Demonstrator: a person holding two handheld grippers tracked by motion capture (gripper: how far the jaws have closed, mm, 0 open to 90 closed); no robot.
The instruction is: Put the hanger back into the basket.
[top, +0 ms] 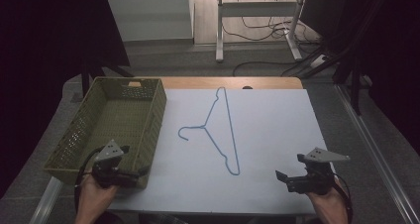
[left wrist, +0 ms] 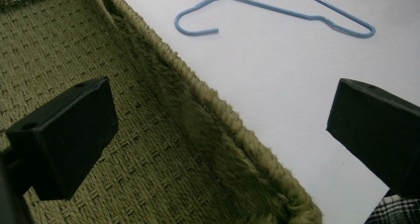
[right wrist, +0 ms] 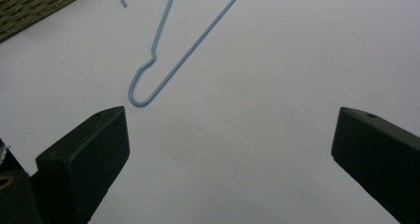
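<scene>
— Where are your two tools right now?

— I hold my left hand-held gripper [top: 130, 160] at the near left of the table [top: 277, 135], over the near right corner of the olive woven basket [top: 84, 119]. Its jaws are spread wide with nothing between them. In the left gripper view one jaw hangs over the basket's woven floor and the other over the white surface, with the basket's rim running between them.

— And the other one?

— My right hand-held gripper [top: 291, 170] sits at the near right of the table, above the white surface. Its jaws are also spread wide and hold nothing. In the right gripper view only bare white surface lies between them.

— What about the hanger?

— The blue wire hanger [top: 220, 130] lies flat on the white surface, about the middle of the table, just right of the basket and not touching it. Its hook points left toward the basket, one end reaches toward the far edge, and the other toward the near side. It is well apart from both grippers.

— Anything in the basket?

— From the high view its inside looks empty. Beyond the table I see a floor [top: 188, 60] with cables [top: 257, 28] and the legs of a white stand [top: 220, 30].
</scene>
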